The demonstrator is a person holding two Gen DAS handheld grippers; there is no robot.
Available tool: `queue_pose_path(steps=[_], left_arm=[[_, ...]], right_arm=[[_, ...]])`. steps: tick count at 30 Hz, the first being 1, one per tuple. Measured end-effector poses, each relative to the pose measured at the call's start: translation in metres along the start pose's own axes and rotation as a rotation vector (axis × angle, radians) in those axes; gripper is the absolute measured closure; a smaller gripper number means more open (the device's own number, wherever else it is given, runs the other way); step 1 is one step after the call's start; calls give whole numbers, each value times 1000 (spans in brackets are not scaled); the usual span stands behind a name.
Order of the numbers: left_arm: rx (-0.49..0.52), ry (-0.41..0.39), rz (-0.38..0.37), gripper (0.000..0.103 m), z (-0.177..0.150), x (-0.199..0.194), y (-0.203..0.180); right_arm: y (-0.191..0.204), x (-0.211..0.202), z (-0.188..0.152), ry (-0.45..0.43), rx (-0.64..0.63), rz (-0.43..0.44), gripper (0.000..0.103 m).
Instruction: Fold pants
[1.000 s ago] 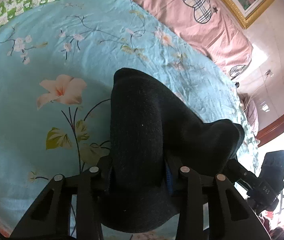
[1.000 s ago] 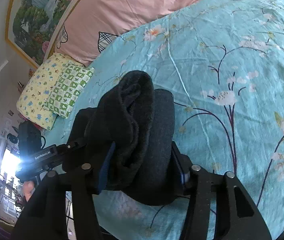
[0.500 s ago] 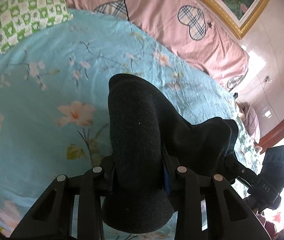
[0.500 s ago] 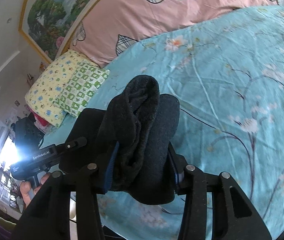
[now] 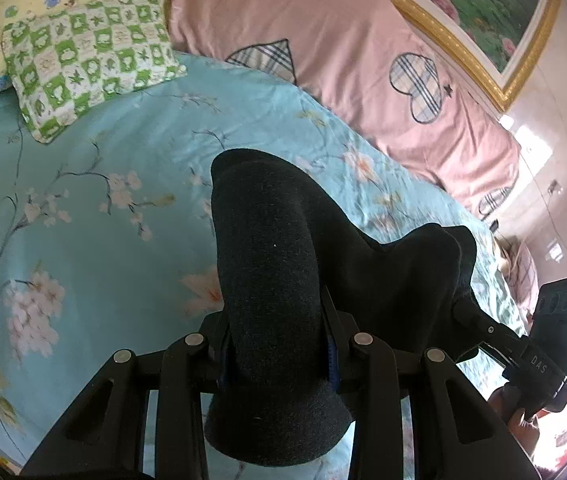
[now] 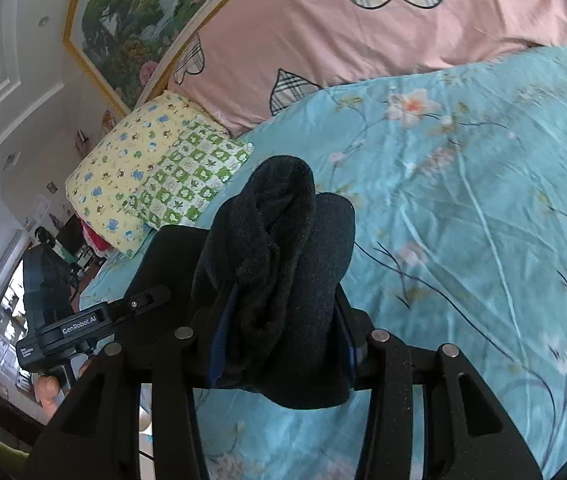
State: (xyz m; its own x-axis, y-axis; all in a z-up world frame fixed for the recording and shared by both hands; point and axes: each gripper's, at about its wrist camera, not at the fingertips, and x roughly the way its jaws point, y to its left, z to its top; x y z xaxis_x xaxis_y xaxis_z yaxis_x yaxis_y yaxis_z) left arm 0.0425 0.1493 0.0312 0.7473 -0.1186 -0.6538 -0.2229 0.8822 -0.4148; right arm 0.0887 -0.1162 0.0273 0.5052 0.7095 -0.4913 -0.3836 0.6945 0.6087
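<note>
Pants (image 5: 279, 280), black fuzzy knit bunched into thick rolls, are lifted over the floral bed (image 5: 95, 240), pinched between left fingers (image 5: 333, 364) and right fingers (image 6: 219, 340), protruding toward 12 o'clock.

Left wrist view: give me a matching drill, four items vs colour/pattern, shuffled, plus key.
Items:
1. pants
2. sheet
3. small pillow
4. quilt

Colour/pattern:
A. pink with plaid hearts
B. black
C. green and white checks
D. light blue with flowers

Pairs: 1-B, 2-D, 3-C, 4-A
</note>
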Motion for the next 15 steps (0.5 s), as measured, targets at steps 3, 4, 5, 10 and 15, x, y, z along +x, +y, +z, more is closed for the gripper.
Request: queue_pose_path(steps=[3,4,5,10,15], left_arm=[[-7,-13,19,68,11,2,7],[-9,-17,25,68,14,3,10],[-10,-21,32,68,17,3,12],[-30,-30,60,68,30,11,28],[-49,-35,76,68,38,16,40]], right_arm=[[4,12,8,3,-14,13,56],[6,19,12,6,-18,19,56],[7,23,14,9,-19,22,56],[7,50,26,30,-20,47,56],[9,71,34,57,-32,55,56]])
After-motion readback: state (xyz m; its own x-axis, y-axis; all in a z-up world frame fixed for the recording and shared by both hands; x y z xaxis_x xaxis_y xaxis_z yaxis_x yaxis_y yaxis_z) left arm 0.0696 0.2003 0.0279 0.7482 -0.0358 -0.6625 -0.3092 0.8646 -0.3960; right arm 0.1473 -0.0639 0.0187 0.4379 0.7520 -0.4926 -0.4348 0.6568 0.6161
